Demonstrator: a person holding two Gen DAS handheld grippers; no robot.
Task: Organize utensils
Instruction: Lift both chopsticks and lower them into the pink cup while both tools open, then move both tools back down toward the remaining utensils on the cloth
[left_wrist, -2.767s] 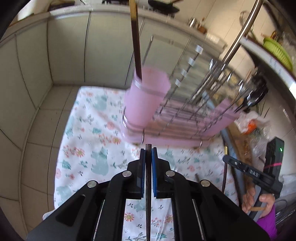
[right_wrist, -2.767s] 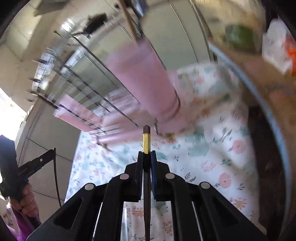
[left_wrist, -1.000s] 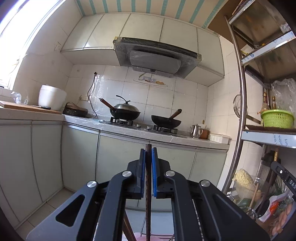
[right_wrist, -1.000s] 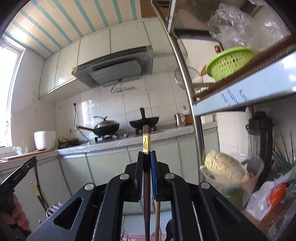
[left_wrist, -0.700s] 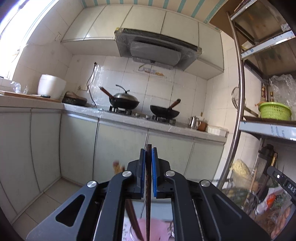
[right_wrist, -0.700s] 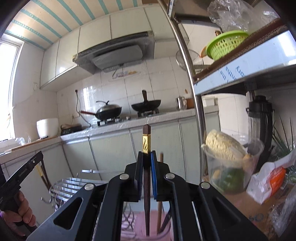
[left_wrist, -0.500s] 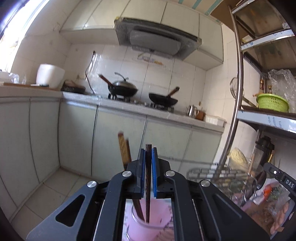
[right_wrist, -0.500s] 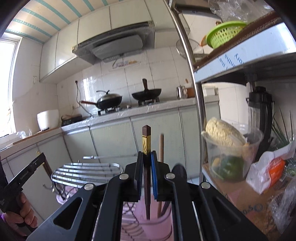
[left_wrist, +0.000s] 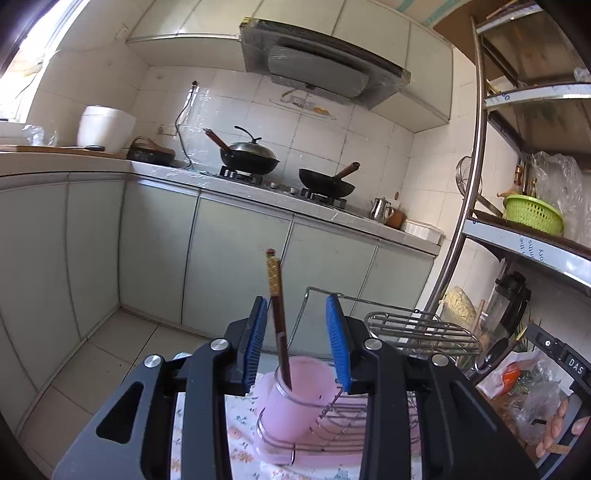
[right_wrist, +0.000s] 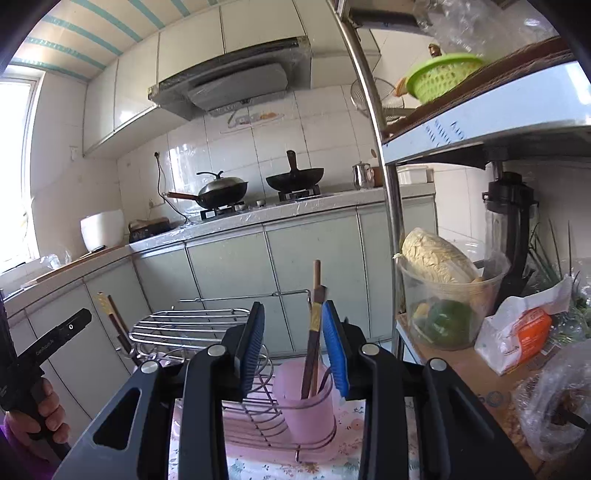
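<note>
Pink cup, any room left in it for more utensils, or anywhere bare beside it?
The cup has open room left of its chopsticks. Bare cloth lies left of the cup. The wire rack and shelf are crowded.

Dark brown chopstick (left_wrist: 279, 328) with gold-patterned top band is standing tilted in pink cup (left_wrist: 291, 404), top leaning left. At the rack's other end, pink cup (right_wrist: 308, 406) is holding second dark chopstick (right_wrist: 314, 339) with gold band, leaning right, beside a plain wooden stick (right_wrist: 316, 280). Both cups are sitting in wire rings on the pink drying rack (right_wrist: 207, 325).
</note>
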